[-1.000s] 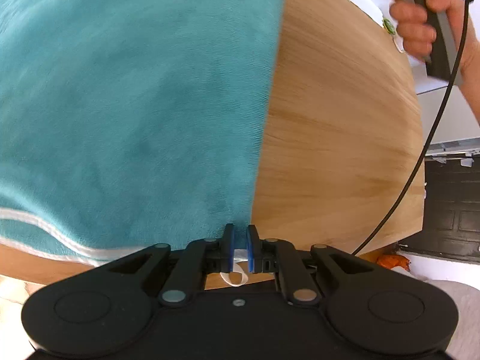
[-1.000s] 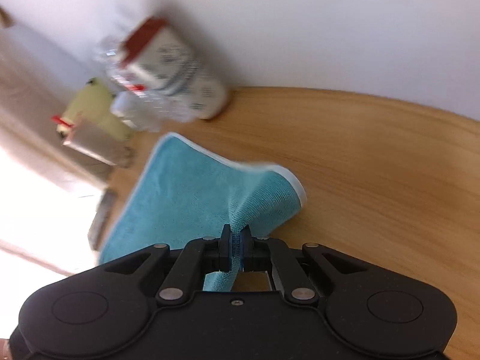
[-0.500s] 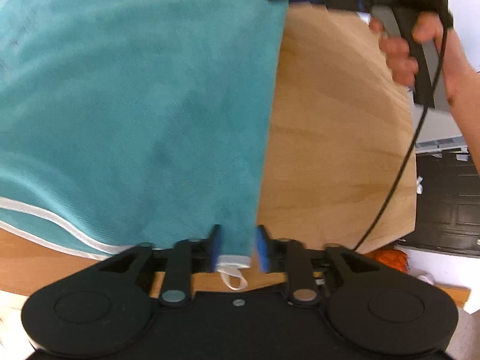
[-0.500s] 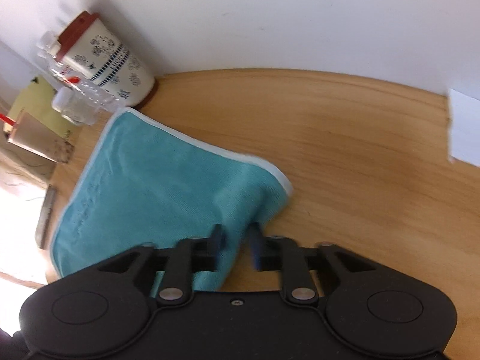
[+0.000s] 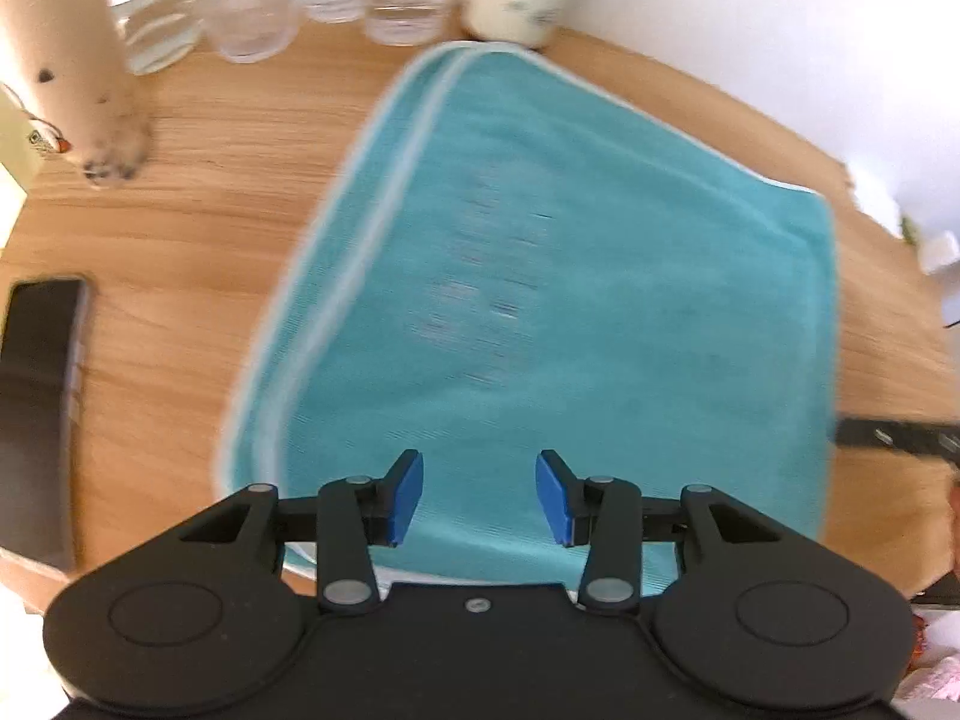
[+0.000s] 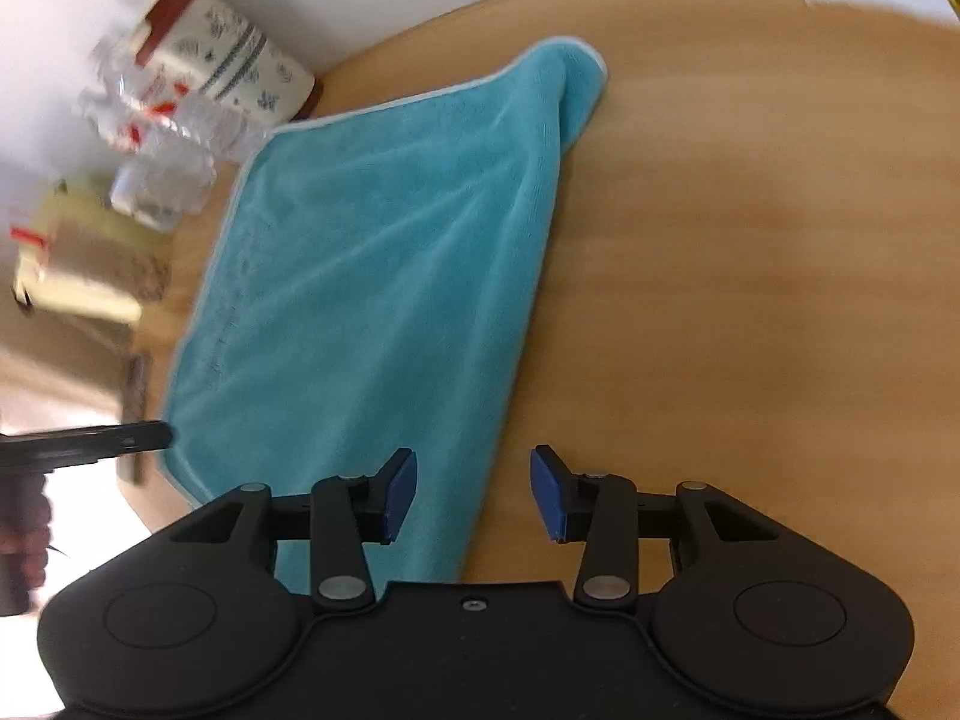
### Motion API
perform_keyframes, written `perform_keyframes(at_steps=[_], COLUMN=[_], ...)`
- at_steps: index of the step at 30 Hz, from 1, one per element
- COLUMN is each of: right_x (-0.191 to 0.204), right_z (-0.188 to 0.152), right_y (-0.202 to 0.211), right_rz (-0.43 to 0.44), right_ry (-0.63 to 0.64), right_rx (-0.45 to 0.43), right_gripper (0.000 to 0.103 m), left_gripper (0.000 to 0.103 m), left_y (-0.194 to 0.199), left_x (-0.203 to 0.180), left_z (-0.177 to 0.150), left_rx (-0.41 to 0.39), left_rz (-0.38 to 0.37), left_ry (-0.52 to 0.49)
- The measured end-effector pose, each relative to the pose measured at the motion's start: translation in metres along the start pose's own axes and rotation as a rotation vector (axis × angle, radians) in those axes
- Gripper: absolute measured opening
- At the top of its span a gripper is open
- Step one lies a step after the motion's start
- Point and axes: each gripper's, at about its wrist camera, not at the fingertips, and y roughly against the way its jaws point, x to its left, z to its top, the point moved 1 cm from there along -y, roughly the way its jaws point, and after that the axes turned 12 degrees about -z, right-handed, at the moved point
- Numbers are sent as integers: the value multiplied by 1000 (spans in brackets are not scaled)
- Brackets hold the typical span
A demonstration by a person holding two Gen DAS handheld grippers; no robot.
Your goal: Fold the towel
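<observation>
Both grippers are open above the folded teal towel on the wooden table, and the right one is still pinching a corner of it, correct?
Not quite. The right gripper pinches nothing: in the right wrist view its blue pads stand wide apart with only the folded teal towel and the wooden table beneath. The left gripper is open too, above the towel.

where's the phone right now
In the left wrist view the dark phone lies flat at the table's left edge, left of the teal towel.
</observation>
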Motion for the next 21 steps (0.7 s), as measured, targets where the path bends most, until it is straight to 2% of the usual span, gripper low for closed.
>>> perform_keyframes(at_steps=[3, 7, 9, 10, 12, 14, 19, 21], right_x=[4, 16, 19, 20, 15, 10, -10, -22], right_z=[-12, -31, -40, -44, -49, -48, -41, -34], right_y=[-3, -2, -2, -3, 1, 7, 20, 25], right_rz=[19, 5, 2, -3, -19, -54, -140, -174], right_ry=[-61, -105, -118, -124, -132, -132, -103, -93], right_rx=[15, 8, 7, 10, 8, -7, -23, -29], right_gripper=[47, 47, 28, 3, 4, 4, 3, 3], left_gripper=[42, 42, 42, 42, 38, 26, 11, 11], left_y=[-16, -20, -19, -19, -19, -19, -29, -38], left_x=[9, 11, 12, 13, 14, 14, 2, -13], left_z=[4, 7, 6, 6, 5, 3, -7, -12], left_rx=[28, 50, 65, 71, 83, 97, 165, 176], left_rz=[9, -26, -37, -42, -42, -40, -105, -114], left_ry=[-50, -129, -153, -158, -164, -166, -138, -156])
